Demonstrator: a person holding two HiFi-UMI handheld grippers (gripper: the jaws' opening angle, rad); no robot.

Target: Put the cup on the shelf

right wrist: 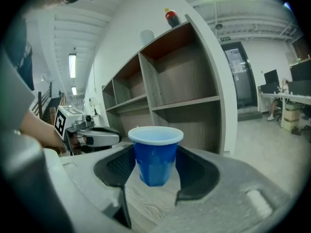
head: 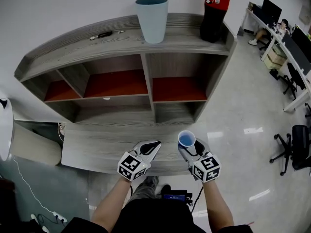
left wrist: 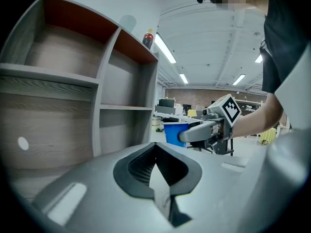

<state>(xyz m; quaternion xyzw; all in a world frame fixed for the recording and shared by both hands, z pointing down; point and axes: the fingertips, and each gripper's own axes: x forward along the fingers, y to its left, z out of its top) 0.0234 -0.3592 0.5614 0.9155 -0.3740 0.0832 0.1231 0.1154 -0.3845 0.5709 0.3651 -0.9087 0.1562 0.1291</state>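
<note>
blue cup [right wrist: 155,155] in right gripper [head: 188,143] jaws, rim only overhead; left gripper [left wrist: 155,147] jaws together

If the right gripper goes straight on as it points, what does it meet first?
Likely the shelf's lower right compartment, straight ahead of the right gripper holding the cup. Nothing shows between, though depth is unclear.

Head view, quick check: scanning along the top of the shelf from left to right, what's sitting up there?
small pen-like thing → tall pale-blue cup → cola bottle
</note>
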